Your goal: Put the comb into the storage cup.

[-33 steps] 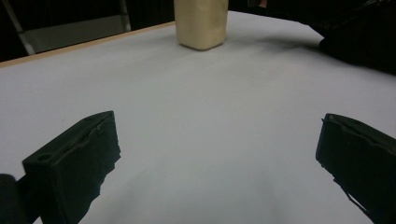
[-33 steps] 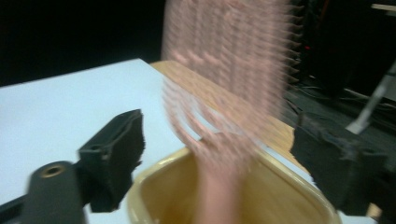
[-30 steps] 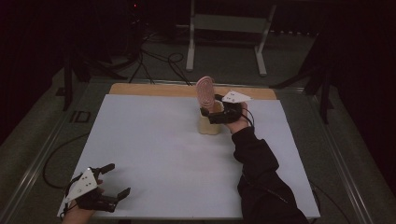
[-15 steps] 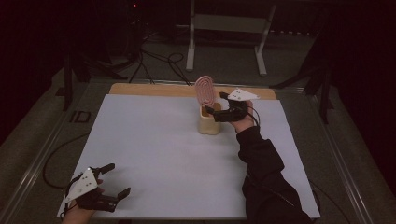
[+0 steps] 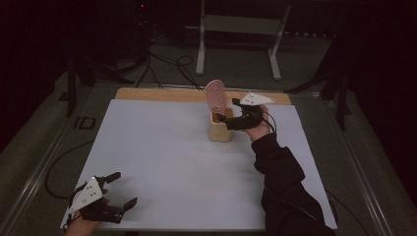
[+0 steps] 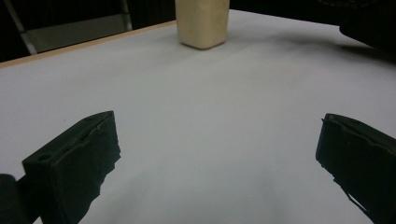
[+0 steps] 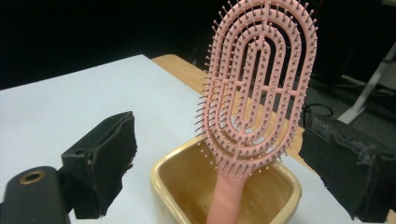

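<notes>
Whereas a second ago my right claw (image 5: 227, 119) was clamped on the pink hairbrush over the cup, it now stands spread with nothing between its jaws, drawn back just to the right of the cup (image 5: 220, 129), and the hairbrush (image 5: 216, 96) stands on its own, handle down inside the cup and bristled head upright above the rim. Half a second ago the brush was already upright, with my claw closer against it. My left claw (image 5: 118, 189) has not moved in that time: it rests at the near left corner of the table (image 5: 162, 162), jaws wide apart and holding nothing.

Going from left to right I count one left claw, one cream cup, one pink hairbrush and one right claw, all on a single white table with a wooden strip along its far edge.

Through my left claw's camera the cup (image 6: 202, 23) sits far off across the bare white top. Through my right claw's camera the hairbrush (image 7: 259, 88) rises between my parted jaws, its handle dipping into the cup (image 7: 177, 186).

On the dark frame left of the table I can read the marking "ID" (image 5: 84, 123); I see no brand on the brush or the cup.
</notes>
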A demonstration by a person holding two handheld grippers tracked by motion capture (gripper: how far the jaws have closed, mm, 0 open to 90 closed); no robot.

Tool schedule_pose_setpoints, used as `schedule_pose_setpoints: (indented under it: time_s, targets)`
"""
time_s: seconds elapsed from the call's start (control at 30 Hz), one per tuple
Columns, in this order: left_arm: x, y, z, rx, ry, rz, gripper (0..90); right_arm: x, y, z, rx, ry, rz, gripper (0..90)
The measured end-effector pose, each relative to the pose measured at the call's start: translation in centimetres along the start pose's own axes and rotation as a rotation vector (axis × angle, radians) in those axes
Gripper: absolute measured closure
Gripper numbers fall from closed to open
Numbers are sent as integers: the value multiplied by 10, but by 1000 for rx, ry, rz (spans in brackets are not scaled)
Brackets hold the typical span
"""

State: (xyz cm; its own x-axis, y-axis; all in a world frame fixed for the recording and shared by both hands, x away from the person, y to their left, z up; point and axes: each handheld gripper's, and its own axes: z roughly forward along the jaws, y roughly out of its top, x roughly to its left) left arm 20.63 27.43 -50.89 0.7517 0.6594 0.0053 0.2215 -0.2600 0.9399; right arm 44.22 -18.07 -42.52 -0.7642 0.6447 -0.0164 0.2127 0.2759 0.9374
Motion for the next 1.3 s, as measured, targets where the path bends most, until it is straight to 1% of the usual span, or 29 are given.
schedule_pose_setpoints:
  time_s: [0.13,0.2,0.27,0.37,0.47,0.53,0.63,0.73,0.83,0.9,1.0,1.07,1.1,1.3]
  targets:
    - [0,0,0,2,-1,-1,0,2,3,-6,20,16,21,101]
    - [0,0,0,1,1,-2,0,4,4,-9,32,17,20,100]
    - [0,0,0,0,2,-3,0,4,4,-12,40,35,28,97]
    - [0,0,1,3,1,-4,0,6,6,-17,49,37,21,96]
    - [0,0,1,2,2,-2,0,8,6,-23,55,45,24,97]
    - [0,0,1,1,1,-3,0,9,6,-27,64,51,37,97]
    - [0,0,1,4,0,-3,0,12,5,-33,75,51,30,97]
    - [0,0,0,-3,2,-5,0,15,5,-40,71,52,34,96]
    - [0,0,0,2,2,0,0,17,6,-47,66,65,35,96]
    - [0,0,0,-1,2,-2,0,20,6,-51,69,67,26,96]
    - [0,0,0,0,2,-1,0,25,5,-58,63,80,33,96]
    - [0,0,0,-1,1,-2,0,26,4,-63,61,88,29,96]
    - [0,0,0,-1,1,-2,0,26,4,-63,61,88,29,96]
    - [-1,0,0,-1,0,-1,0,35,-6,-75,59,111,43,95]
